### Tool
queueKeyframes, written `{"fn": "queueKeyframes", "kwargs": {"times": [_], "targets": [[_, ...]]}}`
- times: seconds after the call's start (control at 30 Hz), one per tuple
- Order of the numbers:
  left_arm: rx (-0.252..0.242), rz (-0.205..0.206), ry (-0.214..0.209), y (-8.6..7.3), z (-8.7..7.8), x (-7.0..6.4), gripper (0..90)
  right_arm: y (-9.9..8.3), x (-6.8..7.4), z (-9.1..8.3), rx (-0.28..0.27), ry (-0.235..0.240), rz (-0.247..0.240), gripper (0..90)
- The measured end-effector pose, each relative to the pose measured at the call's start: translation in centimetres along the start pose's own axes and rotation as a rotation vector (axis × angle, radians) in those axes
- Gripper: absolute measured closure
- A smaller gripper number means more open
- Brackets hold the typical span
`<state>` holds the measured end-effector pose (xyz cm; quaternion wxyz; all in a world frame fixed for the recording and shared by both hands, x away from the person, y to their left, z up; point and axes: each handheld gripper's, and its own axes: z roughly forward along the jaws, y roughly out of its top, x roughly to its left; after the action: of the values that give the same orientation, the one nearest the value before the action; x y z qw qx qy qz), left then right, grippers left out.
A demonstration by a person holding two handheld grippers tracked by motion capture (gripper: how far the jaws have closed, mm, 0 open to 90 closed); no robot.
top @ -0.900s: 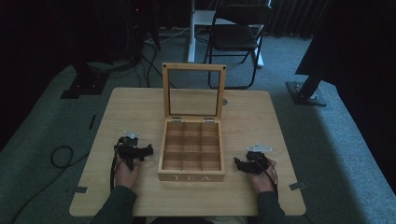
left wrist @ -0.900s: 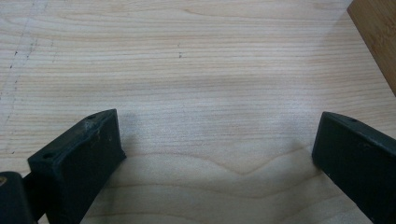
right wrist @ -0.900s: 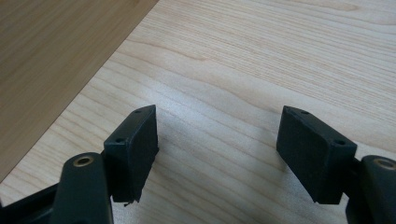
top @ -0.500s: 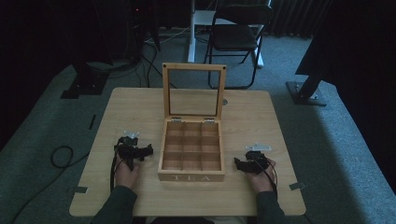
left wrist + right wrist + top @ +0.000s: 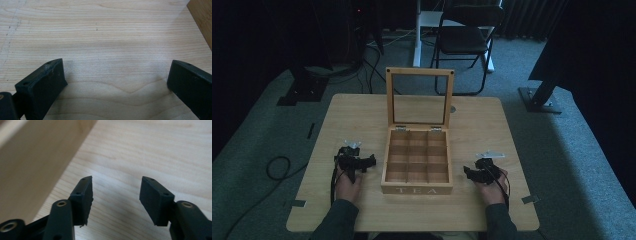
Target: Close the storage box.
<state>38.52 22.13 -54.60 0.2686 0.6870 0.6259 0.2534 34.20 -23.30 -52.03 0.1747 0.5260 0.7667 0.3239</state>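
A wooden tea box (image 5: 417,159) marked TEA stands in the middle of the table, its glass lid (image 5: 419,97) raised upright; its compartments look empty. My left gripper (image 5: 357,161) rests on the table left of the box, held by a hand. In the left gripper view its gripper (image 5: 115,82) is wide open over bare wood, with the box's corner (image 5: 202,20) at the top right. My right gripper (image 5: 477,172) sits right of the box. In the right gripper view its gripper (image 5: 115,192) is open with nothing between the jaws, and the box wall (image 5: 37,160) is at left.
The light wooden table (image 5: 492,130) has bare room behind and beside the box. A folding chair (image 5: 464,37) and stand bases stand on the carpet beyond the far edge. Cables lie on the floor at left (image 5: 277,167).
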Motion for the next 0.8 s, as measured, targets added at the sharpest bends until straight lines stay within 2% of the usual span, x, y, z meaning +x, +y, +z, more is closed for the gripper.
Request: {"fn": "queueKeyframes", "kwargs": {"times": [0.07, 0.13, 0.27, 0.37, 0.57, 0.8], "targets": [[0.0, 0.0, 0.0, 0.0, 0.0, 0.0, 1.6, 0.2, 0.1, -0.2, -0.007, 0.002, -0.005, 45.4], [0.0, 0.0, 0.0, 0.0, 0.0, 0.0, 1.6, 0.7, 0.2, -0.8, -0.033, 0.033, -0.003, 46.5], [0.0, 0.0, 0.0, 0.0, 0.0, 0.0, 1.6, 1.4, 0.3, -1.2, -0.058, 0.031, -0.002, 48.0], [0.0, 0.0, 0.0, 0.0, 0.0, 0.0, 1.6, 1.7, 0.2, -1.3, -0.068, 0.051, 0.012, 53.6], [0.0, 0.0, 0.0, 0.0, 0.0, 0.0, 1.6, 2.7, 0.6, -1.6, -0.082, 0.062, -0.002, 58.4], [0.0, 0.0, 0.0, 0.0, 0.0, 0.0, 1.6, 4.4, 1.4, -2.0, -0.12, 0.063, -0.036, 58.9]]}}
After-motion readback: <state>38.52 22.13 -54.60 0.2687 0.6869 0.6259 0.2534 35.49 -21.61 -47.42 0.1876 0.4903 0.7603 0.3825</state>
